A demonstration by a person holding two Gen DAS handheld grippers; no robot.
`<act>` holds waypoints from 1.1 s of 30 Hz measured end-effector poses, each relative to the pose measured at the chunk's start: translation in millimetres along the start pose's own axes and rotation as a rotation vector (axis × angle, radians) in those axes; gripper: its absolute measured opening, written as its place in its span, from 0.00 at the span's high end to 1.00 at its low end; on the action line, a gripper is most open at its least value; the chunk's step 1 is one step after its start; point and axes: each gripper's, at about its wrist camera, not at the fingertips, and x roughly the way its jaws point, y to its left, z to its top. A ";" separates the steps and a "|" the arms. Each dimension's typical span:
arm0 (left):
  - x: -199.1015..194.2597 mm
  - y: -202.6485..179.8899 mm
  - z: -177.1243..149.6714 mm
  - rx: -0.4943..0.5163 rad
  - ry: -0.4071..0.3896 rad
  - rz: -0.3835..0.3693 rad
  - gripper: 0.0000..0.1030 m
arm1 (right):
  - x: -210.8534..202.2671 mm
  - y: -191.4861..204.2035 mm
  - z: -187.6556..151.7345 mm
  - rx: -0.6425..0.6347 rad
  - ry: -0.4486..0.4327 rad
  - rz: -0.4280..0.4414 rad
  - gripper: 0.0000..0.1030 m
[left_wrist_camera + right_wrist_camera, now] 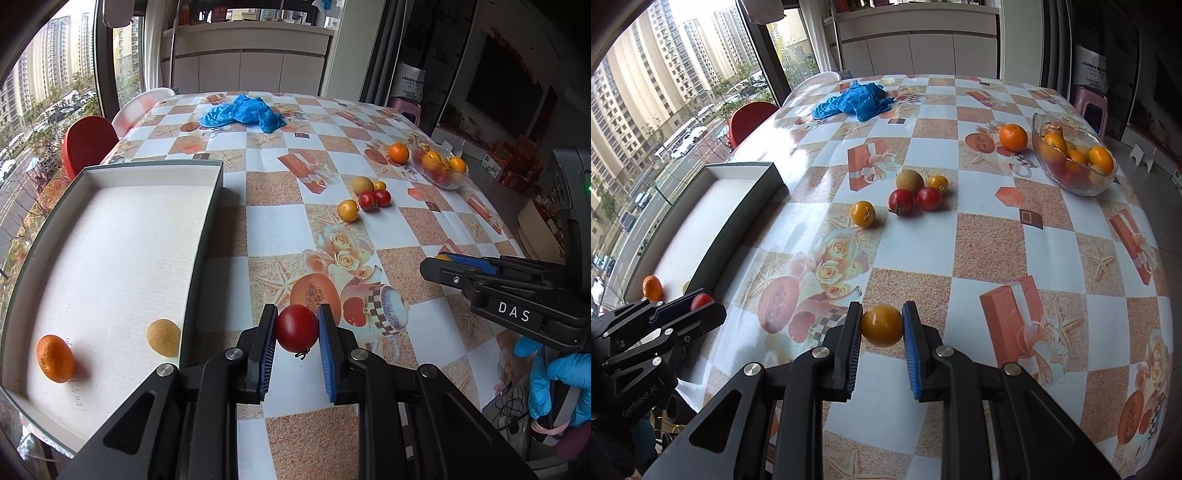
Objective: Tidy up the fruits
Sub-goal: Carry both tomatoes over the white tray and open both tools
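The left gripper [297,328] is clamped on a red tomato [296,328] and the right gripper [882,326] on a yellow tomato [882,325], both held above the tablecloth [990,240], evidently for transfer to the white tray [110,251] at ten o'clock. Only the left wrist view shows the tray floor, holding an orange [55,358] and a tan fruit [163,338]. The right wrist view shows more clearly the glass bowl [1075,186] at two o'clock and loose fruit at twelve.
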 end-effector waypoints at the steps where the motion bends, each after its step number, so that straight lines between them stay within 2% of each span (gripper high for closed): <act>1: -1.6 1.9 -0.3 -0.002 -0.004 0.003 0.77 | -1.1 2.9 0.8 -0.007 -0.002 -0.001 0.77; 11: -13.1 29.6 -1.2 -0.050 -0.032 0.013 0.77 | -7.7 41.5 10.3 -0.083 -0.014 0.000 0.77; 21: -26.3 62.7 -0.2 -0.098 -0.070 0.039 0.77 | -5.2 90.8 24.8 -0.148 -0.010 0.051 0.77; 33: -40.8 129.7 18.9 -0.192 -0.137 0.135 0.77 | 10.9 153.3 48.6 -0.226 0.013 0.118 0.77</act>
